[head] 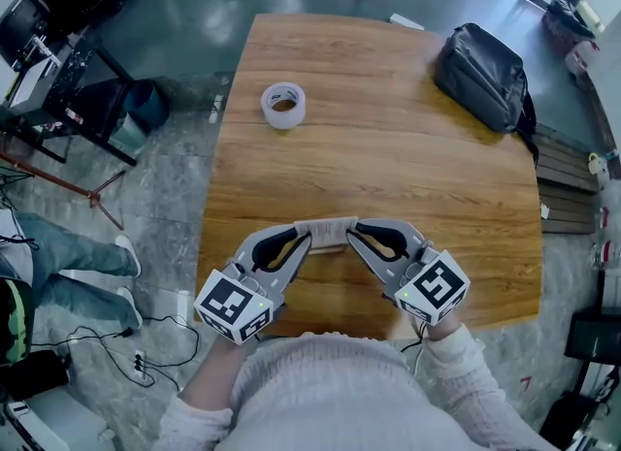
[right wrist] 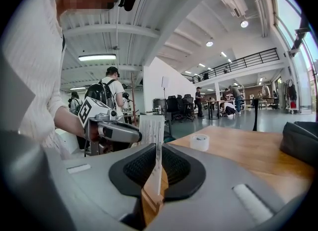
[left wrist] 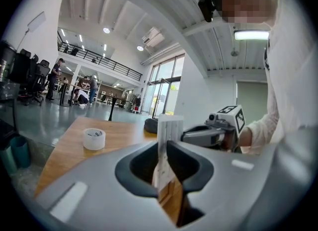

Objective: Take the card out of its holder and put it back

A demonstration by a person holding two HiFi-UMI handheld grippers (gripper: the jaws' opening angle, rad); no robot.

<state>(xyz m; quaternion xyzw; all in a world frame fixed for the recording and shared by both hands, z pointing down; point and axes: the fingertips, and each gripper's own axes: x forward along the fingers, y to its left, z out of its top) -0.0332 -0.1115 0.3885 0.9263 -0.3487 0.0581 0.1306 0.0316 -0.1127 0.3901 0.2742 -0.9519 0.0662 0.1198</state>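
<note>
Grip first: my left gripper (left wrist: 164, 148) is closed on one short end of the card (head: 327, 232) in its holder (left wrist: 169, 125), and my right gripper (right wrist: 158, 158) is pinching the opposite end. Neither pair of pads is spread; each presses on thin material, and the pale strip is held between them in the air just above the near rim of the table (head: 388, 158).

I cannot tell where the card stops and the holder starts, since both read as one pale piece. I judge I am either about to pull them apart or have just finished sliding them back together. Either way, the next move calls for one hand to hold firm while the other draws straight along the strip's length. Any twist could bend or jam the card.

Farther out on the wood sits a roll of tape (head: 283, 105), well apart from my work. Beyond that, a dark bag (head: 485, 76) lies near the far right corner.
</note>
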